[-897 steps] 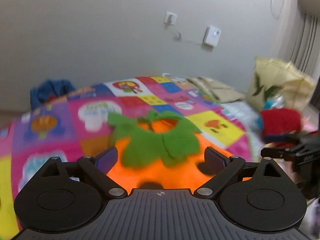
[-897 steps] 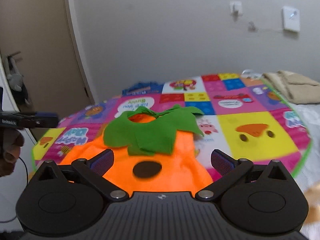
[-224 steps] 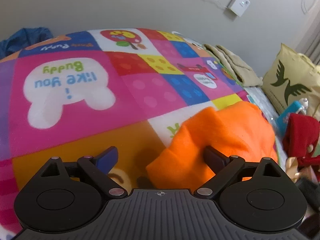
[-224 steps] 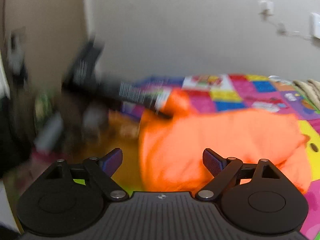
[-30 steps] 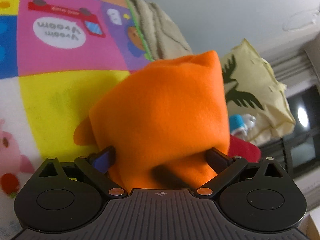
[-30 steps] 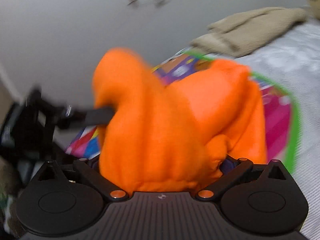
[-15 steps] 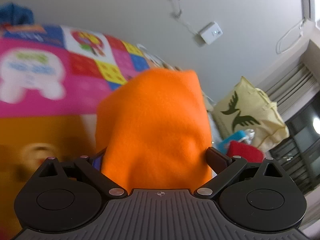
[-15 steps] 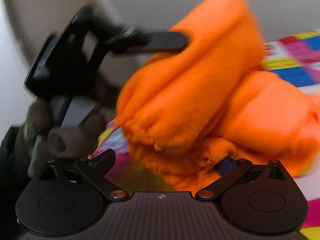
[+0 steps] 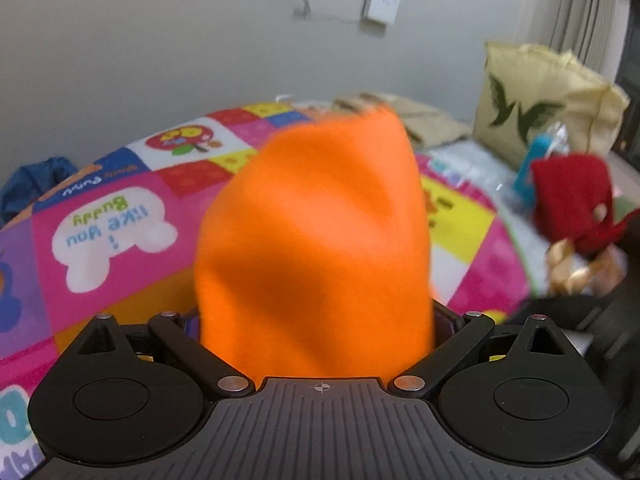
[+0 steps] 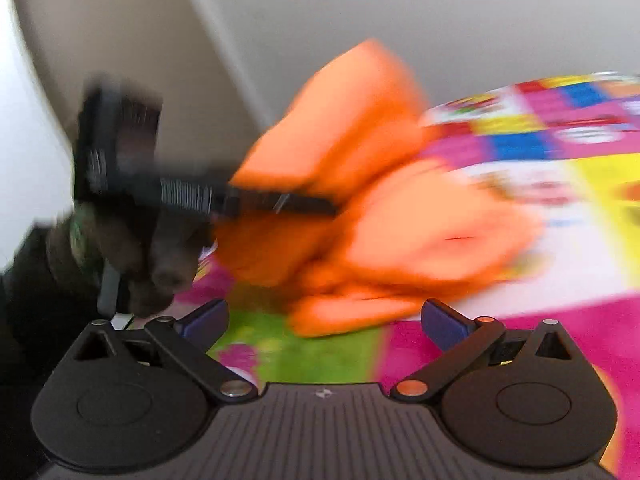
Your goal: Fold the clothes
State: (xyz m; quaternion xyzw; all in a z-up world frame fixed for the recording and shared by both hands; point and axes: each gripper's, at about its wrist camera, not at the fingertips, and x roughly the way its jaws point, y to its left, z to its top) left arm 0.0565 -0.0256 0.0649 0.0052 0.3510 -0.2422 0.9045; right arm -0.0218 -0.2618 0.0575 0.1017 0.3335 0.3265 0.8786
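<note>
The orange garment (image 9: 316, 240) is pinched between the jaws of my left gripper (image 9: 318, 320); its fleece fills the gap and stands up in a tall hump in front of the camera, hiding both fingertips. From my right wrist view the same cloth hangs from that left gripper (image 10: 320, 206), which reaches in from the side with my hand (image 10: 140, 256) behind it, and the lower part of the garment lies bunched on the patchwork play mat (image 10: 560, 152). My right gripper (image 10: 324, 316) stands open with nothing between its blue pads (image 10: 444, 322); the nearest fold of orange lies just beyond them, and the blur is too strong for me to say whether it touches either pad.

Farther out in the left view, the mat (image 9: 112, 224) spreads under the garment in bright squares, one with a white cloud shape and green and blue lettering. A blue cloth (image 9: 36, 184) lies at its far left edge. To the right sit a red garment (image 9: 572, 204) and, behind it, a pale yellow bag (image 9: 544, 96) with a dark leaf print. A beige folded cloth (image 9: 432, 120) rests near the wall (image 9: 140, 40), where a white box (image 9: 382, 0) is mounted.
</note>
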